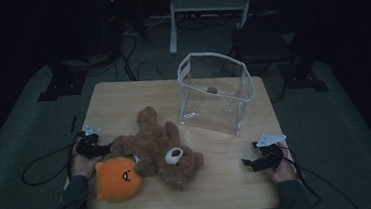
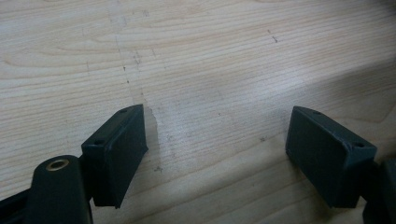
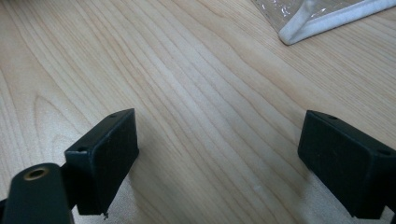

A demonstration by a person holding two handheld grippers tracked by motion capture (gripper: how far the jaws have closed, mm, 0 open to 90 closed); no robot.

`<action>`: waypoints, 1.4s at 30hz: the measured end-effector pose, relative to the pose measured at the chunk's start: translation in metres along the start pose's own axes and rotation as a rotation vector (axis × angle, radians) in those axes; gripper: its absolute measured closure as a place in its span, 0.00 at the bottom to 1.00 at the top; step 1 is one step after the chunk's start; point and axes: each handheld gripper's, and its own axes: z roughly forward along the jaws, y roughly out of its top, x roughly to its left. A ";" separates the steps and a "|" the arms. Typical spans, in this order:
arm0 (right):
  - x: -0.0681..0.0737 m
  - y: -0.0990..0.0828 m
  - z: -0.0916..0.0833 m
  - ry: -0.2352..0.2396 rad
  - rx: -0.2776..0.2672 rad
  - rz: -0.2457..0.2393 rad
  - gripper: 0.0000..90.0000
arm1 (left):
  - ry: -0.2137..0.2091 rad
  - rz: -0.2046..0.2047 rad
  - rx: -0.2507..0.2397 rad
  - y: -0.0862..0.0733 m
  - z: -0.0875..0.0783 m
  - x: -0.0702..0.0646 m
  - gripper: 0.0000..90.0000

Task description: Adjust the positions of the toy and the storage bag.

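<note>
A brown teddy bear (image 1: 159, 149) lies on its back in the middle of the wooden table (image 1: 229, 181). An orange round plush (image 1: 117, 178) rests at its lower left. A clear plastic bag with white trim (image 1: 215, 93) stands open behind the bear. My left gripper (image 1: 108, 149) lies at the table's left edge, just left of the bear, jaws wide apart over bare wood (image 2: 215, 135). My right gripper (image 1: 248, 162) rests at the right front, open (image 3: 217, 149), with nothing between its jaws. A corner of the bag's white trim (image 3: 327, 21) lies ahead of it.
The room around the table is dark. Cables trail from both grippers over the table's sides. A grey stand (image 1: 208, 5) and chair legs are on the floor behind the table. Bare wood lies between the bear and the right gripper.
</note>
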 end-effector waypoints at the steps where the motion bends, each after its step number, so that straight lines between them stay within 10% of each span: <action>1: 0.000 0.000 0.000 0.000 0.000 0.000 0.13 | 0.000 -0.001 0.002 0.000 0.000 0.000 0.23; 16: 0.000 0.000 0.000 -0.001 0.000 -0.001 0.13 | -0.003 -0.039 -0.034 -0.003 -0.006 0.002 0.34; 42: 0.000 0.000 0.000 -0.006 -0.001 0.006 0.13 | -0.035 0.021 -0.140 0.010 -0.055 -0.011 0.33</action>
